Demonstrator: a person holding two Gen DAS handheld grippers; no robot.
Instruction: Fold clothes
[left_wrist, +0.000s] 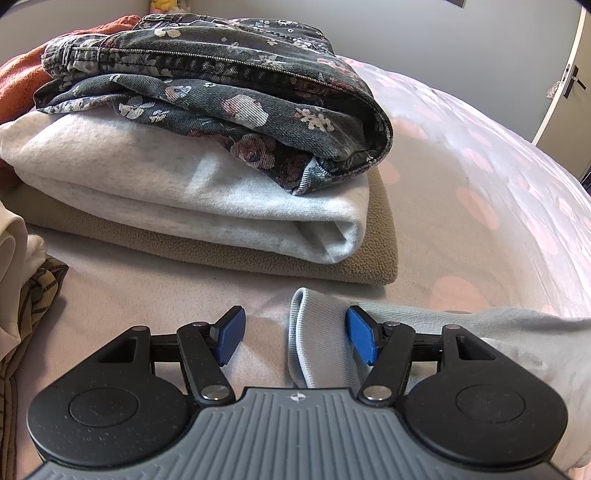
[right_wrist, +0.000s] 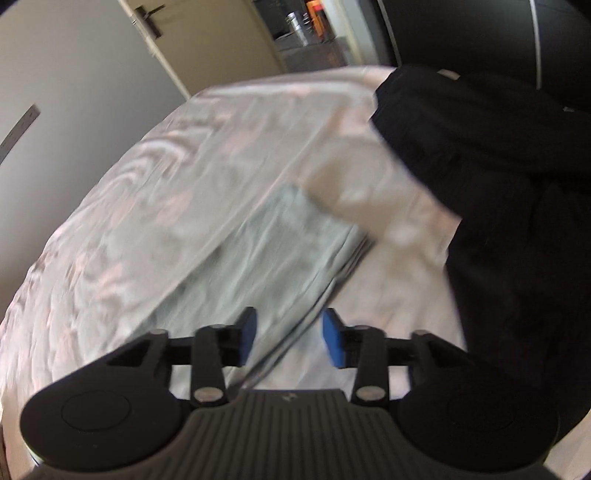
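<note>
Across the bed (left_wrist: 480, 155) I see a soft cover, pale with blurred pink blotches, rounding away toward a door (right_wrist: 207, 40). On its far left sits a stack of folded clothes: a flat tan fleece (left_wrist: 229, 254) with a nubbly pile at the bottom, a thick pale grey sweatshirt (left_wrist: 177, 195) folded into a rounded slab on it, and on top a dark floral denim piece (left_wrist: 221, 96) with stitched seams, bunched at its right end. Behind the stack lies rust-orange cloth (left_wrist: 22, 81). In the right wrist view a black garment (right_wrist: 498, 166) is heaped on the right side of the bed. The light blue garment (right_wrist: 273, 243) lies flat as a long folded strip on the cover; this view is smeared. Its ribbed cuff (left_wrist: 317, 339) curls up between my left claw's pads. My left claw (left_wrist: 295, 334) stands wide open, its right blue pad just beside the cuff. My right claw (right_wrist: 290, 336) stands partly open, gripping nothing, over the strip's near edge.
</note>
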